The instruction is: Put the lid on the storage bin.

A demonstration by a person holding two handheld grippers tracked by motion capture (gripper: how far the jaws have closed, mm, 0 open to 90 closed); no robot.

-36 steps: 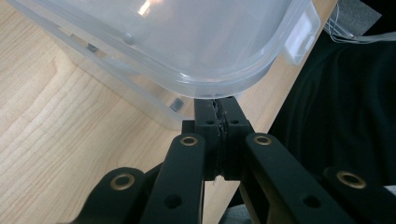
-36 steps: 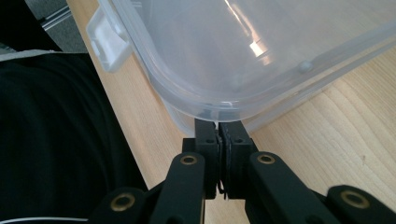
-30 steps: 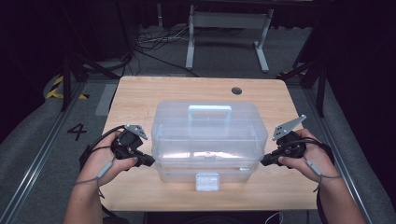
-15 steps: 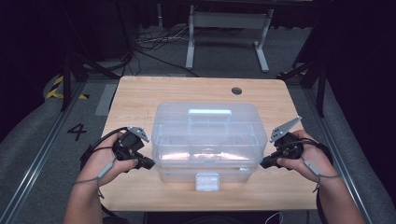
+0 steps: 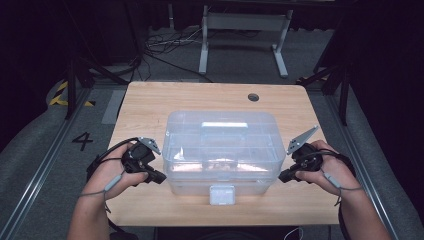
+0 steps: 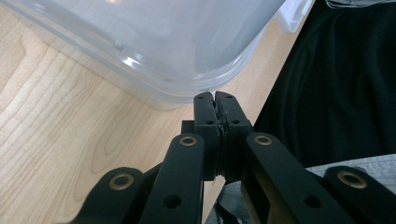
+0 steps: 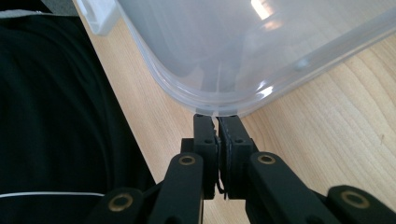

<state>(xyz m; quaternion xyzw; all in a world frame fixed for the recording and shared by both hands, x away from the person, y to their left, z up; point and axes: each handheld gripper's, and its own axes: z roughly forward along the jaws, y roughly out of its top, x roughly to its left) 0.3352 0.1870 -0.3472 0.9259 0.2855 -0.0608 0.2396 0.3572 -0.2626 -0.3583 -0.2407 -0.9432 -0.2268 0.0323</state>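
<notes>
While the clear plastic bin (image 5: pixel 220 150) is sitting at the centre of the wooden counter (image 5: pixel 150 100), the left claw (image 5: pixel 159 178) is pressing against its lower left corner with jaws closed and holding nothing. At the lower right of the frame, the right claw (image 5: pixel 281 176) is likewise touching the bin's opposite corner, jaws closed and empty.

A white metal stand (image 5: pixel 243 35) and tangled cables (image 5: pixel 165 47) occupy the floor.
</notes>
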